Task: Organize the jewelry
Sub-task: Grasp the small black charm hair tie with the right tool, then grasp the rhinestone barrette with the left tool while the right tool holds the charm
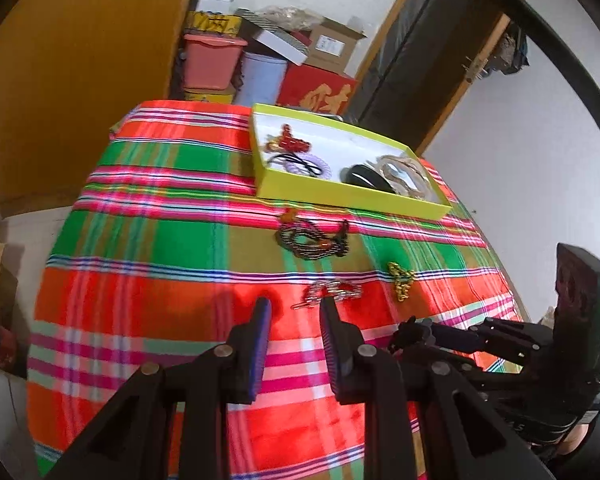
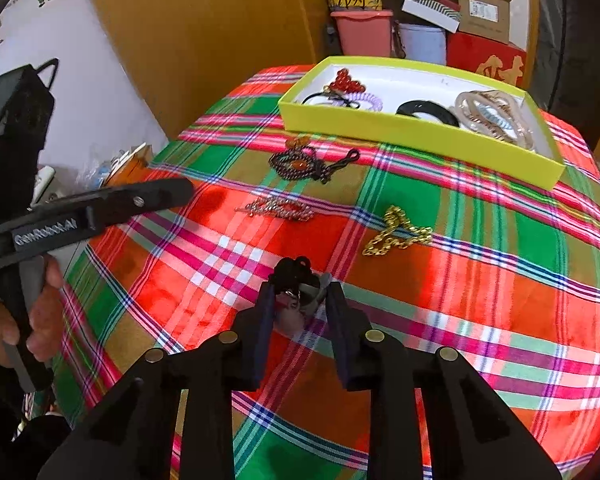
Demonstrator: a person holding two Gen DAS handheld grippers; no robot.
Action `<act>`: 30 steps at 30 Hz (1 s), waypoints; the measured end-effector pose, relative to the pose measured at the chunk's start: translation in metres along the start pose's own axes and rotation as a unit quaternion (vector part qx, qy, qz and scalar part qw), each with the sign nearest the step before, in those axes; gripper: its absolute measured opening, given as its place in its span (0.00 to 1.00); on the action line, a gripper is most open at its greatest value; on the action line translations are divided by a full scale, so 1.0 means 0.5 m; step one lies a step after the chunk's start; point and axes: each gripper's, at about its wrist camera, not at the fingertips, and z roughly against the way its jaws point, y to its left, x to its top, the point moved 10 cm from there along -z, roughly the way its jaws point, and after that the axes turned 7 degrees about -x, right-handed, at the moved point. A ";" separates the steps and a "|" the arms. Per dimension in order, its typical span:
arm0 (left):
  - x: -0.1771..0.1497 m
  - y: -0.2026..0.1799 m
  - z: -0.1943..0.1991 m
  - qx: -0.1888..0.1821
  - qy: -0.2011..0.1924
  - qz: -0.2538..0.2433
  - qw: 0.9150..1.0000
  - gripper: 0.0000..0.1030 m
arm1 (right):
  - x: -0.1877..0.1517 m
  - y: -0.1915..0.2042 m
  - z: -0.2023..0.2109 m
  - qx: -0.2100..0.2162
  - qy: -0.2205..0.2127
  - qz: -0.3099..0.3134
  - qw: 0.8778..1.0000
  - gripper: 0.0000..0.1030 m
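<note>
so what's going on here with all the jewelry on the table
A person is sorting jewelry into a yellow-green box on a plaid cloth. The right gripper has its fingers closed on a small dark piece at the near edge. The left gripper hangs empty over the cloth. A gold chain, a beaded necklace and a reddish clip wait outside the box.

Two close wrist views slanting down onto shared plaid tablecloth point(image 1: 148, 272) and yellow-green box point(image 2: 420, 136).
</note>
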 end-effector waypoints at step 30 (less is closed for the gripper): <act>-0.006 -0.107 -0.159 0.011 0.073 -0.199 0.977 0.35 | -0.010 -0.117 0.049 -0.020 -0.016 -0.059 0.998 0.26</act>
